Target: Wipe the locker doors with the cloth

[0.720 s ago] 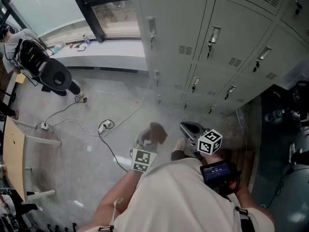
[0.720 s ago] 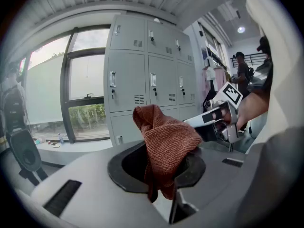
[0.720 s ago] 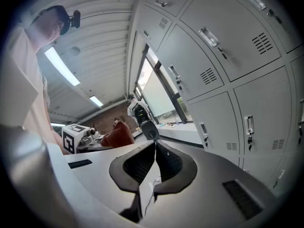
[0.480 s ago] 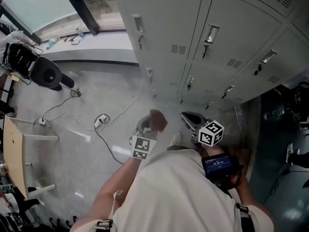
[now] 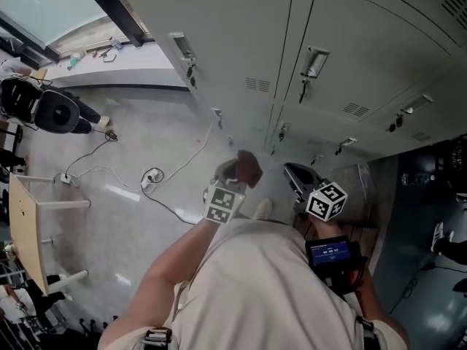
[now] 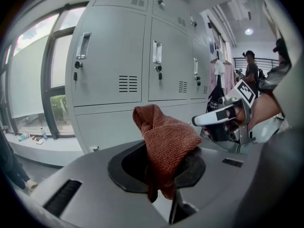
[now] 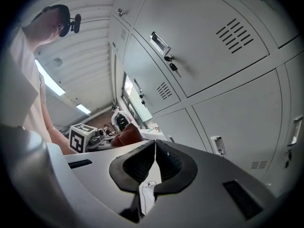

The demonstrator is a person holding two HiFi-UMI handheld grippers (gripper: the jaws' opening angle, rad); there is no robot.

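The grey locker doors (image 5: pixel 241 42) fill the upper half of the head view, each with a handle and a vent. My left gripper (image 5: pixel 237 173) is shut on a reddish-brown cloth (image 5: pixel 247 168), held a little short of the lower doors. In the left gripper view the cloth (image 6: pixel 165 145) bunches up out of the left gripper (image 6: pixel 161 170), with the locker doors (image 6: pixel 114 56) ahead. My right gripper (image 5: pixel 293 176) hovers beside it on the right, shut with nothing in it. In the right gripper view the right gripper (image 7: pixel 154 159) has its pads pressed together, and the locker doors (image 7: pixel 199 37) are close.
Cables and a power strip (image 5: pixel 152 175) lie on the floor at left. A black chair (image 5: pixel 55 114) stands by the window sill, and a wooden table (image 5: pixel 28 228) is at the far left. A dark bench area (image 5: pixel 430 217) sits right of the lockers. A person (image 6: pixel 250 71) stands far off.
The view has closed in on the lockers. Both grippers have moved up and forward toward the doors, the left one still holding the cloth.
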